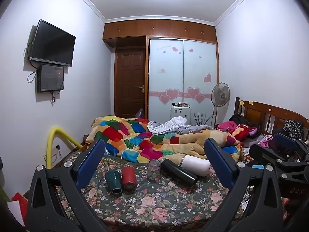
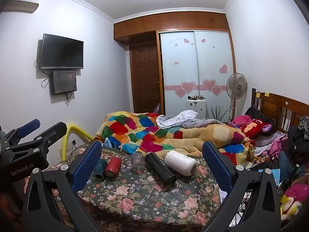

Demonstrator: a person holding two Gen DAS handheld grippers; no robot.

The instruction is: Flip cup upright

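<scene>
Several cups lie on their sides on the floral bed cover (image 1: 154, 205): a dark green faceted cup (image 1: 114, 181), a red cup (image 1: 129, 177), a black tumbler (image 1: 178, 172) and a white tumbler (image 1: 196, 165). A clear glass cup (image 1: 154, 170) stands among them. The right wrist view shows them too: green (image 2: 100, 169), red (image 2: 113, 166), clear (image 2: 137, 162), black (image 2: 160, 168), white (image 2: 180, 162). My left gripper (image 1: 152, 160) is open and empty, above the near side of the cups. My right gripper (image 2: 151, 158) is open and empty, likewise short of them.
A colourful patchwork quilt (image 1: 146, 137) is heaped behind the cups. Clothes and a red plush toy (image 2: 255, 127) lie by the wooden headboard (image 2: 280, 106) on the right. A yellow rail (image 1: 58, 137) stands at the bed's left edge. A fan (image 2: 236, 87) stands by the wardrobe.
</scene>
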